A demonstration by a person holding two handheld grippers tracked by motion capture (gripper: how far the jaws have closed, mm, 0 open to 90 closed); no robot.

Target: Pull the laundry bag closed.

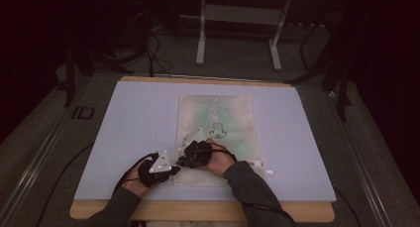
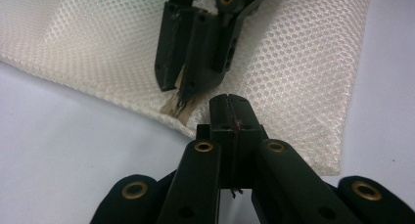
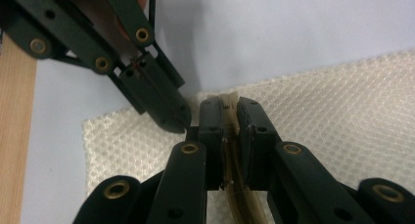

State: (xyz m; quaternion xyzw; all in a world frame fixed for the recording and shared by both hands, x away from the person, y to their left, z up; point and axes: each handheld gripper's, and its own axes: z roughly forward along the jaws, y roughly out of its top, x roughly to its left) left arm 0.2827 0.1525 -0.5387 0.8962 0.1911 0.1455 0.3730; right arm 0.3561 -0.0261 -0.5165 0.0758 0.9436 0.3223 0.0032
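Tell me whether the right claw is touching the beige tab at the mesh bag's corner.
Touching. The right gripper view shows the right claw shut on the beige tab, which sticks out past its tips over the mesh bag.

One mesh bag [image 1: 215, 133] lies on one table [image 1: 133, 118]. Two grippers work at it: left gripper [image 1: 174, 170], right gripper [image 1: 179, 162]

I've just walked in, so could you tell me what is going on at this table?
A person works at the near edge of a white mesh bag lying flat on the pale blue mat. The right tongs are shut on a beige tab at the bag's edge. The left tongs are shut with nothing visible between them, their tips right beside the right tongs at the bag's near left corner.
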